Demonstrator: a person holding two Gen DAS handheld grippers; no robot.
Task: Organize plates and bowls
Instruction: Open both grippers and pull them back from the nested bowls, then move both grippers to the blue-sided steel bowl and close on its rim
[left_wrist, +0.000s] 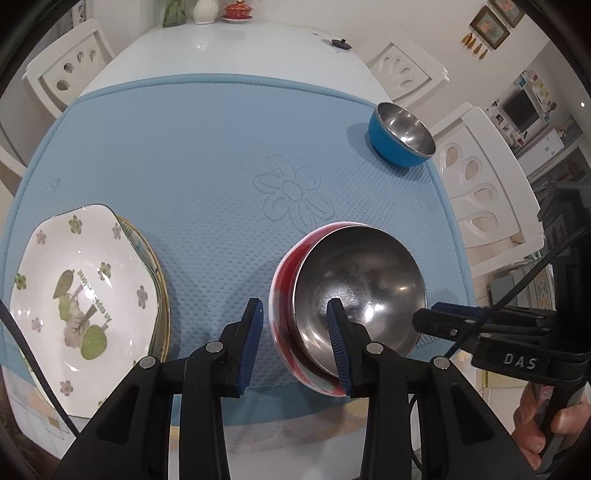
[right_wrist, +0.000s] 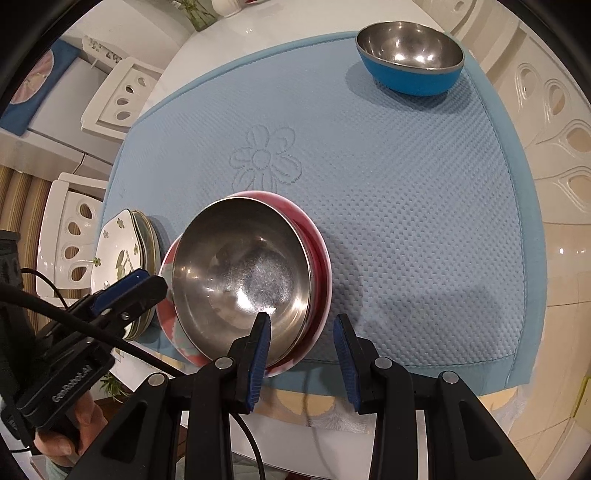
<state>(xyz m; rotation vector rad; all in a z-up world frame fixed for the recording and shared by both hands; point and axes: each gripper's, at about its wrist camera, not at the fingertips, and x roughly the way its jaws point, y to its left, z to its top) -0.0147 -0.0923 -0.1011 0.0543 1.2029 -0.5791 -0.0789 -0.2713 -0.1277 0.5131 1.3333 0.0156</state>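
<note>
Closest to both cameras was the red bowl (left_wrist: 284, 295), steel inside, sitting on the near edge of the blue mat (left_wrist: 207, 147) on the white bench (left_wrist: 221, 48). It looked like a second steel bowl (left_wrist: 365, 280) was nested in it, though I couldn't say for sure it wasn't just a liner. The left hand-held gripper (left_wrist: 295, 325) straddled the near-left rim, one blue pad inside the bowl and the other outside, with daylight showing between the outer pad and the red wall, so released, not pinching anything. The right hand-held gripper (right_wrist: 301, 332) did the same on the near-right rim: left pad inside, right pad out over the mat with a clear gap, also released. From the left wrist view you could see a hand (left_wrist: 546, 417) wrapped around the right gripper's handle. Just left of the bowl was a small stack of plates, topped by a white floral plate (left_wrist: 81, 295) with fruit drawings. Way off at the far right corner of the mat sat a blue bowl (right_wrist: 410, 59), also steel inside, well apart from everything else. White chairs (left_wrist: 70, 66) stood around the bench.
</note>
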